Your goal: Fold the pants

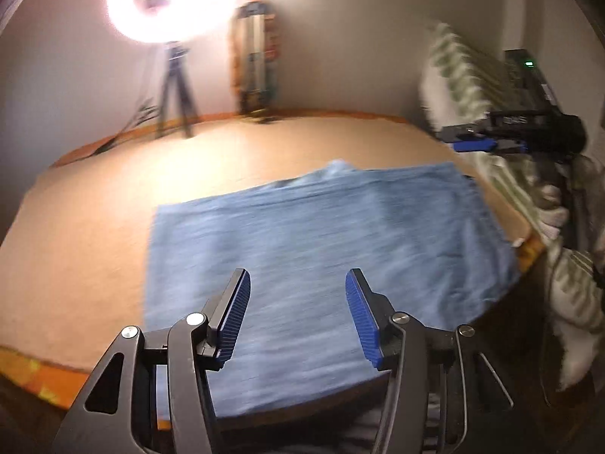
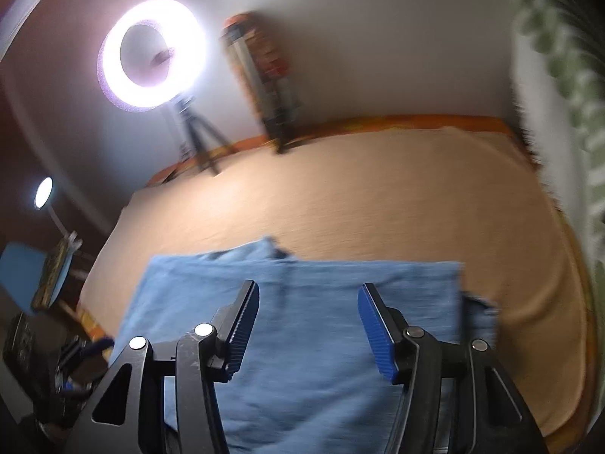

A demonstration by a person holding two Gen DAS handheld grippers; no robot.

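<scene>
The blue pants (image 1: 321, 242) lie folded into a flat rectangle on the tan table (image 1: 94, 227). They also show in the right wrist view (image 2: 302, 321). My left gripper (image 1: 298, 287) is open and empty, held above the near part of the pants. My right gripper (image 2: 308, 299) is open and empty above the pants too. It also shows in the left wrist view (image 1: 487, 145), at the right, above the far right corner of the pants. Both views are motion-blurred.
A bright ring light on a tripod (image 1: 174, 87) stands at the far left of the table. A tall framed object (image 1: 255, 60) leans on the back wall. A green-patterned cloth (image 1: 472, 87) hangs at the right. A blue chair (image 2: 22, 272) is off the left side.
</scene>
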